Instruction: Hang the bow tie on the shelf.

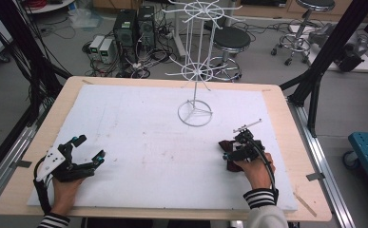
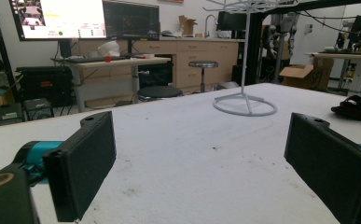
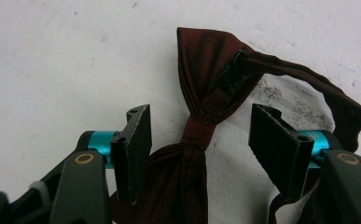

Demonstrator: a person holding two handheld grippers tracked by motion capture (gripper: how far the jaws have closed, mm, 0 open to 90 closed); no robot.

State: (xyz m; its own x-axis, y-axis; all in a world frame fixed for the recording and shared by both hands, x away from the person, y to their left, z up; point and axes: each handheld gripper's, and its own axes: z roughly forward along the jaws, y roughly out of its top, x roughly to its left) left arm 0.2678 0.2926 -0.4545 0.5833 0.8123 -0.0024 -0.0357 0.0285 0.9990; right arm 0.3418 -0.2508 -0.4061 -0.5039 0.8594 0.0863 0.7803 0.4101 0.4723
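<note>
Dark maroon cloth, a bow tie (image 3: 201, 116), lies on the white foam sheet (image 1: 139, 137) at the lower right of the high view, where it shows as a dark patch (image 1: 227, 151) just under the right gripper (image 1: 236, 147). In the right gripper view the bow tie runs up the middle of the frame: its pinched knot sits between the two black jaws, one wing fans toward the upper centre, the other drops out at the bottom edge, and its band loops off to the right edge. The right gripper (image 3: 201, 140) stands about half open there; bare white sheet shows between the knot and the right-hand pad, while the left-hand pad stands just beside the lower wing, and I cannot tell whether it brushes the cloth. Nothing is clamped. The left gripper (image 1: 90, 148) rests at the lower left of the high view, held in a hand with a striped sleeve, well apart from the tie. In the left gripper view the left gripper (image 2: 199, 158) has its jaws spread wide with bare sheet between them. A white wire rack (image 1: 195, 111) stands on its ring base in the upper middle of the sheet, and a small metal clip (image 1: 246, 126) lies just above the right gripper.
</note>
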